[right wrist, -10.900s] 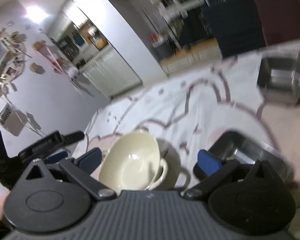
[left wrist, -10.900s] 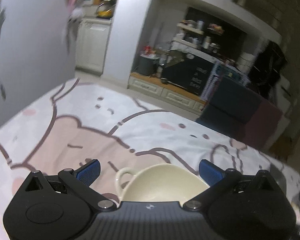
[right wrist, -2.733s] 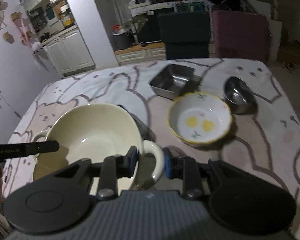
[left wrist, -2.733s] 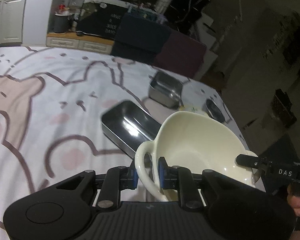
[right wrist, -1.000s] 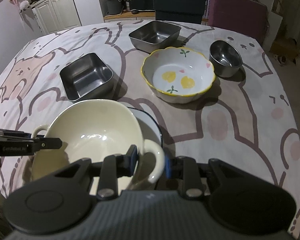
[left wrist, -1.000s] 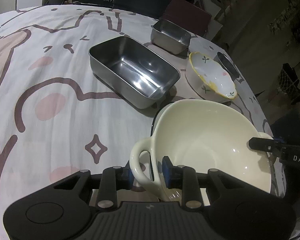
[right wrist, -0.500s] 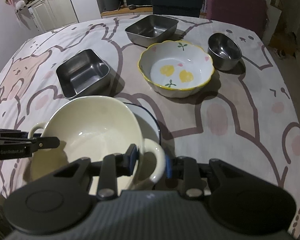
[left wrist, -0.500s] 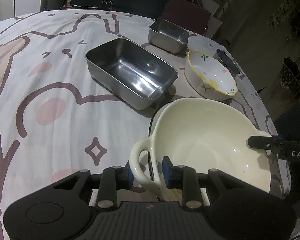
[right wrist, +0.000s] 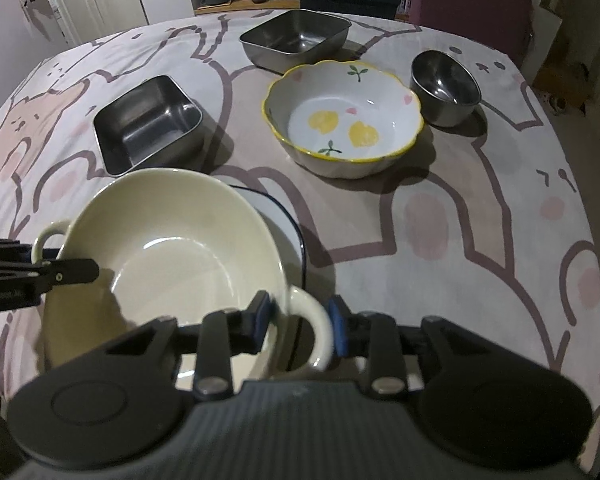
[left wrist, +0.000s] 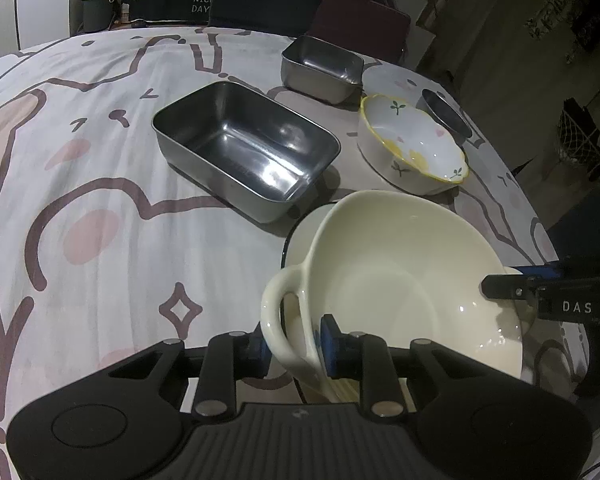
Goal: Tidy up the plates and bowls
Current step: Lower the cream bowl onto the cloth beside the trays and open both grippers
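A cream two-handled bowl (left wrist: 400, 280) (right wrist: 172, 248) sits tilted on a white plate with a dark blue rim (left wrist: 300, 224) (right wrist: 296, 232) near the table's front edge. My left gripper (left wrist: 294, 344) is shut on the bowl's left handle and its jaws are closing. My right gripper (right wrist: 300, 320) has its pads on either side of the right handle, touching it, while its jaws are opening. Each gripper's fingers also reach into the other wrist view, the right fingers (left wrist: 500, 284) and the left fingers (right wrist: 72, 272).
Beyond the plate stand a rectangular steel tray (left wrist: 244, 148) (right wrist: 148, 124), a square steel dish (left wrist: 320, 66) (right wrist: 296, 36), a flowered bowl with a yellow rim (left wrist: 412, 148) (right wrist: 344, 120) and a small steel bowl (left wrist: 444, 114) (right wrist: 446, 88). Chairs stand past the far edge.
Both grippers, once open beside the bowl, took its handles and carried it over to the blue-rimmed plate. In the last second it hardly moved; the right pads stand slightly wider.
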